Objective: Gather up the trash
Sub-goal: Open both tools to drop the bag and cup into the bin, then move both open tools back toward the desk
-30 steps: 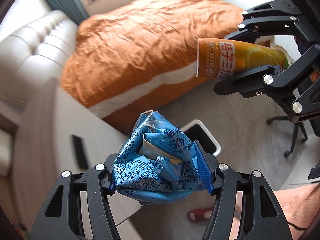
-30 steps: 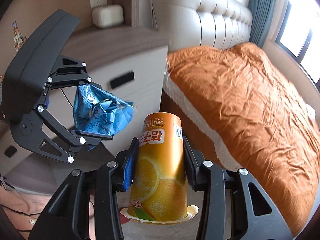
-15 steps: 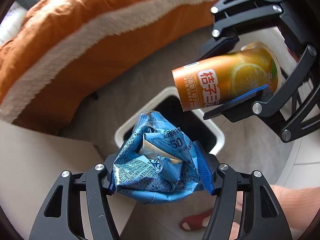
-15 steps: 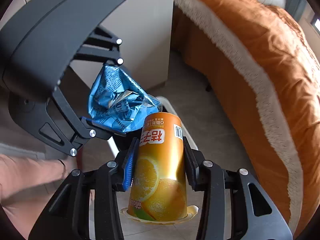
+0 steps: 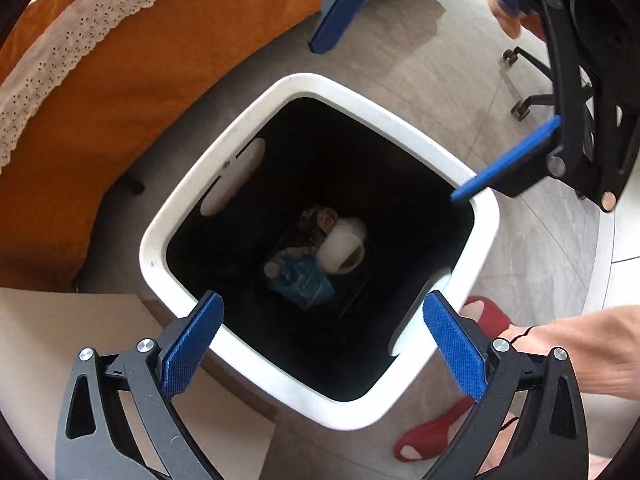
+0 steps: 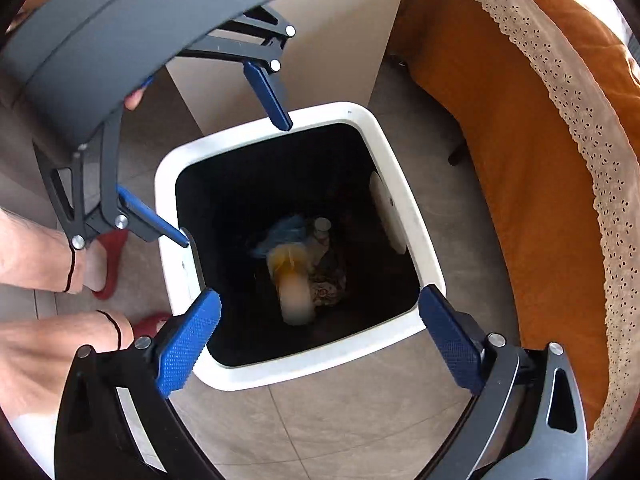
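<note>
A white trash bin (image 5: 476,236) with a black inside stands on the floor below both grippers; it also shows in the right wrist view (image 6: 420,248). The blue snack wrapper (image 5: 304,284) lies at its bottom beside the orange cup (image 5: 342,246). In the right wrist view the orange cup (image 6: 294,284) is blurred, deep inside the bin, with the blue wrapper (image 6: 280,232) behind it. My left gripper (image 5: 324,344) is open and empty over the bin's near rim. My right gripper (image 6: 320,340) is open and empty over the bin.
The bed with an orange cover (image 5: 100,60) stands close to the bin. A beige cabinet (image 6: 288,40) stands behind it. The person's feet in red slippers (image 5: 440,432) are beside the bin. Chair legs (image 5: 528,76) stand on the tiled floor.
Both grippers have opened over the bin. The blue wrapper and the orange cup have dropped out of them into the bin.
</note>
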`<state>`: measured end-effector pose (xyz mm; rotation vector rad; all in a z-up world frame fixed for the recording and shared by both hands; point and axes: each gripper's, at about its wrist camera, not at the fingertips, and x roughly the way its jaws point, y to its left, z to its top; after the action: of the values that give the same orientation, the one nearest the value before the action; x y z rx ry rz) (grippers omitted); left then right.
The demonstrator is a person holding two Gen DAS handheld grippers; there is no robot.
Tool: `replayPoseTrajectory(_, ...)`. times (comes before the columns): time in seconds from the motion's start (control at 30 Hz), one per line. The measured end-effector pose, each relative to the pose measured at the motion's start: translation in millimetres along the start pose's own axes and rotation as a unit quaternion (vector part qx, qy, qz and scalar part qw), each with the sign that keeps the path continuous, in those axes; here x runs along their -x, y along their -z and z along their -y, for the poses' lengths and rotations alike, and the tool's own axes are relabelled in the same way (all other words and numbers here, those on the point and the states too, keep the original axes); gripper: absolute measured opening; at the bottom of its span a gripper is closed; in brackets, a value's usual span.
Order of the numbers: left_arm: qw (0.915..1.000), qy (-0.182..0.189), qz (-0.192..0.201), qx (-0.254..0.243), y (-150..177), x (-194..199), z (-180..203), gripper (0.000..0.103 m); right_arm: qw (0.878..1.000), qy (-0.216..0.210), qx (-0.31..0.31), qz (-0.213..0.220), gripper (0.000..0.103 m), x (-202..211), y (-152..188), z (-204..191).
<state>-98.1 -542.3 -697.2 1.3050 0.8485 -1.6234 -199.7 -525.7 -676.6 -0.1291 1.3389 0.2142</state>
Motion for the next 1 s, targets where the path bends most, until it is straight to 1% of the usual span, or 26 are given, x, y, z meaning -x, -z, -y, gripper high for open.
replayPoseTrajectory(0.13, 1.0000, -0.001, 0.004, 0.004, -2.6, 8.5, 2.0, 0.098, 1.000, 0.004, -0.007, 0.003, 0.099, 14.8, -7.4, 6.8)
replayPoseTrajectory(0.23, 0.9999, -0.001, 0.009, 0.009, -5.7, 24.7, -2.1, 0.098, 1.000, 0.011, -0.008, 0.005, 0.099, 29.9, -15.0, 9.0)
replayPoseTrajectory(0.33, 0.9997, -0.004, 0.016, 0.017, -10.2, 46.7, -1.1, 0.098, 1.000, 0.016, -0.012, 0.005, 0.099, 49.4, -21.1, 12.7)
replayPoseTrajectory(0.43, 0.9989, -0.008, 0.030, 0.034, -16.1, 77.2, -3.2, 0.098, 1.000, 0.020, -0.020, 0.006, 0.099, 74.0, -28.9, 14.5)
replayPoseTrajectory(0.53, 0.9980, -0.016, 0.041, 0.045, -22.6, 107.8, -4.6, 0.098, 0.999, 0.027, -0.023, 0.012, 0.099, 105.9, -35.4, 12.0)
replayPoseTrajectory(0.73, 0.9954, -0.040, 0.061, 0.062, -36.4, 181.6, 1.4, 0.098, 0.997, 0.047, -0.047, 0.034, 0.099, 180.0, -49.4, 13.0)
replayPoseTrajectory(0.8, 0.9925, -0.054, 0.073, 0.082, -40.8, 214.4, 1.5, 0.098, 0.995, 0.051, -0.067, 0.048, 0.099, 209.7, -56.7, 14.5)
replayPoseTrajectory(0.93, 0.9866, -0.079, 0.098, 0.104, -45.5, 273.7, 7.1, 0.098, 0.990, 0.072, -0.089, 0.079, 0.099, 269.5, -70.9, 12.1)
replayPoseTrajectory(1.0, 0.9816, -0.097, 0.114, 0.118, -45.8, 310.1, 9.6, 0.098, 0.987, 0.083, -0.100, 0.098, 0.099, 301.1, -79.7, 9.3)
